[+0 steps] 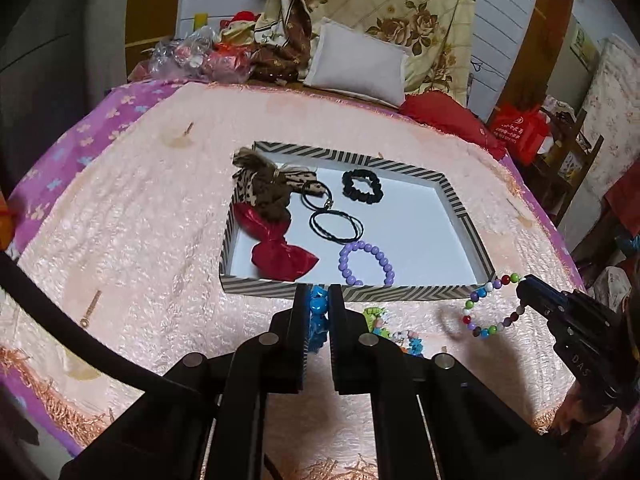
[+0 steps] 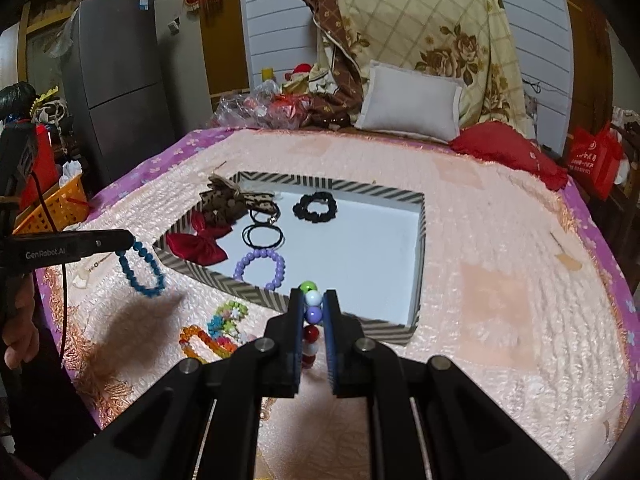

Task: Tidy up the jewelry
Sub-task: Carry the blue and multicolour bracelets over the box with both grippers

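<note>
A striped-rim box [image 1: 348, 156] [image 2: 340, 186] with a white floor lies on the pink bedspread. In it are a purple bead bracelet [image 1: 366, 263] [image 2: 260, 269], a red bow [image 1: 280, 254] [image 2: 196, 246], a brown bow [image 1: 262, 186], black hair ties [image 1: 336, 224] and a black scrunchie [image 1: 362, 187] [image 2: 315, 206]. My left gripper [image 1: 319, 300] [image 2: 126, 242] is shut on a blue bead bracelet [image 1: 318, 308] [image 2: 140, 270], which hangs above the bedspread. My right gripper [image 2: 313, 304] [image 1: 520, 284] is shut on a multicoloured bead bracelet [image 2: 312, 314] [image 1: 486, 306], held up near the box's front corner.
Two more bracelets lie on the bedspread in front of the box: a green and blue one [image 2: 226, 320] [image 1: 376, 320] and an orange one [image 2: 200, 342]. Pillows [image 1: 360, 60] and a red cushion [image 2: 508, 152] line the far edge. An orange basket [image 2: 56, 208] stands off the bed's left side.
</note>
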`<state>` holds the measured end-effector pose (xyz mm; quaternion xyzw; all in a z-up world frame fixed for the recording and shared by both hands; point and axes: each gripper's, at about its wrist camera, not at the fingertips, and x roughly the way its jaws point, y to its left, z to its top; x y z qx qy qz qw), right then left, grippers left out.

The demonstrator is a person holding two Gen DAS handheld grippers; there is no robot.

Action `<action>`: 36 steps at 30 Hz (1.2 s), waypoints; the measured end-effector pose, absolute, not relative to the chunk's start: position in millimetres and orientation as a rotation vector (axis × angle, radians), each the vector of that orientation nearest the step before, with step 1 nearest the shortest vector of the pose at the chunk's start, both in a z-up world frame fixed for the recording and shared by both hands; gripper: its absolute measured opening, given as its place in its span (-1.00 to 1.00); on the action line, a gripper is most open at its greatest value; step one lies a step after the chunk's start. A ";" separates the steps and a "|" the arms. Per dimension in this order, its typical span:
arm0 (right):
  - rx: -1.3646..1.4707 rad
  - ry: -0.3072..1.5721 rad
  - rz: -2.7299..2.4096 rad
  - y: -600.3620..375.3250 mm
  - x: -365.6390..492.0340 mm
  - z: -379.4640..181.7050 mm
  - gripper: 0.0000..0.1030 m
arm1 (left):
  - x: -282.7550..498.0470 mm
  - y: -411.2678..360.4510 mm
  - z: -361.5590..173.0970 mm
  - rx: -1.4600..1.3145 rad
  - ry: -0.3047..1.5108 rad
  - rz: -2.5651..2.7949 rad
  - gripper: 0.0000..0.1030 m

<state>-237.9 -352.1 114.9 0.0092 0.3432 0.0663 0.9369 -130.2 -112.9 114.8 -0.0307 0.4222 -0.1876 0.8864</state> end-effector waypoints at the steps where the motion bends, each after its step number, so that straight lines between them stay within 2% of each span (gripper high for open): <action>1: 0.019 0.700 0.138 -352.2 -237.7 116.4 -0.82 | -130.9 -114.3 116.5 -0.060 0.875 -0.388 -0.97; 11: -0.016 0.695 0.138 -353.3 -224.9 126.8 -0.82 | -126.8 -138.6 127.0 -0.012 0.863 -0.414 -0.97; 21: -0.012 0.715 0.132 -372.0 -176.0 132.3 -0.83 | -91.2 -188.0 132.8 0.003 0.880 -0.493 -0.97; 36: 0.089 0.814 0.162 -400.3 -86.6 103.1 -0.83 | -15.5 -260.1 89.4 -0.075 1.045 -0.548 -0.97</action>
